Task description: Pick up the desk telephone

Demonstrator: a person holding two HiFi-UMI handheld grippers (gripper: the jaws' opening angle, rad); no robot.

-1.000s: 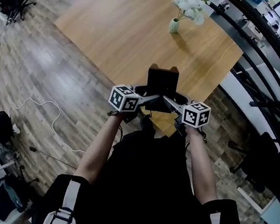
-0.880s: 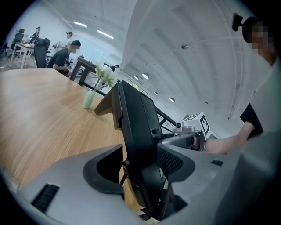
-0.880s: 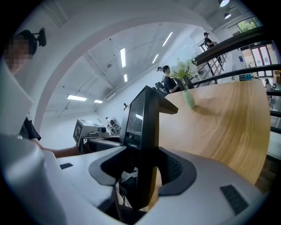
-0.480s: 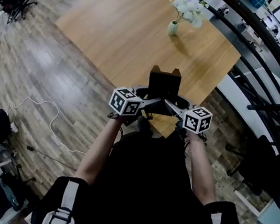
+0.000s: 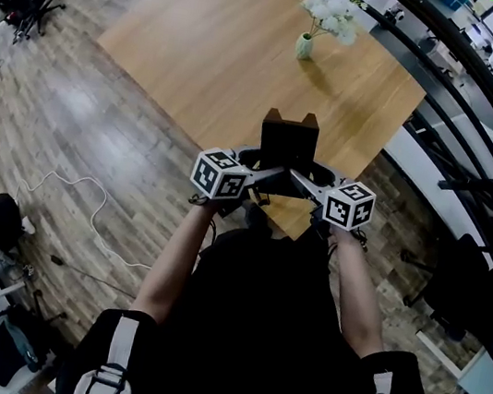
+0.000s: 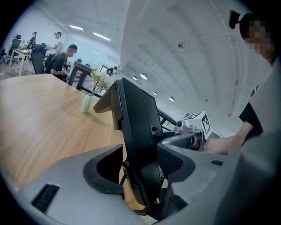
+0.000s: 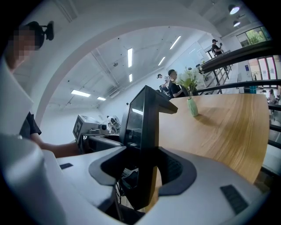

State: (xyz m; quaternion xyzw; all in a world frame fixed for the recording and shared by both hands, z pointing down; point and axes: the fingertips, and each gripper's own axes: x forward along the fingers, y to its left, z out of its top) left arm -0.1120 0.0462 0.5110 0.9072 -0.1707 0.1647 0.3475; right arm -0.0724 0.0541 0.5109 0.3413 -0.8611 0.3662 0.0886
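Telephone held from both sides: a person clamps a black telephone (image 5: 287, 142) at the near corner of a wooden worktop (image 5: 226, 38), centre of the head view. The left hand-held gripper (image 5: 254, 165) and the right hand-held gripper (image 5: 316, 175) are each closed onto the set, jaws pressed against its opposite faces.

From above, the telephone reads only as a dark block with two raised corners. The gripper views show it standing steeply, edge-on between the pads. The right gripper view alone catches its glossy screen (image 7: 133, 118) reflecting ceiling lights, with cords (image 7: 124, 175) hanging beneath. The left gripper view shows a dull, unlit face instead and, beyond it at right, the other gripper's marker cube (image 6: 199, 124) and the hand behind it.

Whether the set rests on the worktop or is clear of it cannot be told.

A vase (image 5: 306, 45) of white flowers stands well apart, at upper centre. Only the gripper views show people (image 6: 61, 61) seated far behind.
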